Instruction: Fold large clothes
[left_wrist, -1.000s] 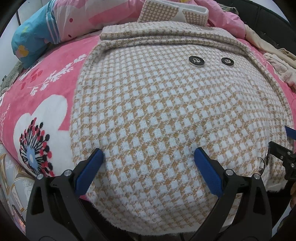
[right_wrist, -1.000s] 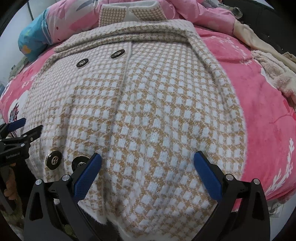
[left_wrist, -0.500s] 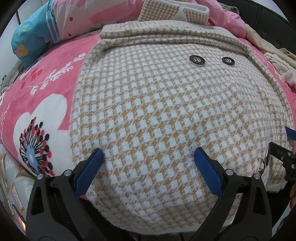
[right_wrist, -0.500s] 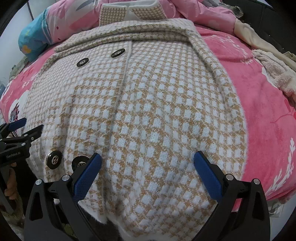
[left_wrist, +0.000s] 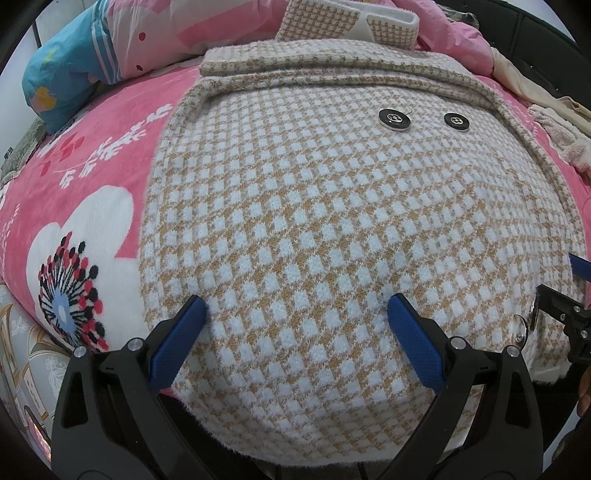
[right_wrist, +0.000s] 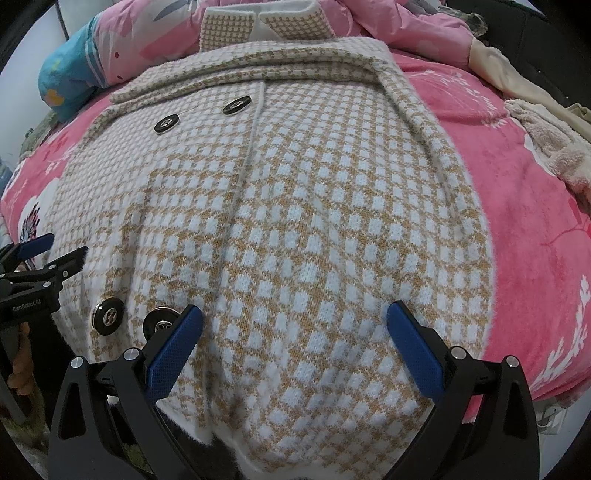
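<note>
Houndstooth coat lay on the pink blanket; left gripper and right gripper gaped over its hem.

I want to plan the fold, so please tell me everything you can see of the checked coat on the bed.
The coat is a thick, fuzzy knit in tan and white checks. It lies front up and flat on the pink blanket, collar at the far end, hem hanging over the near bed edge. Both sleeves are folded across the top. Two black buttons sit near the chest, two near the hem. The left gripper and right gripper are open above the hem.
</note>
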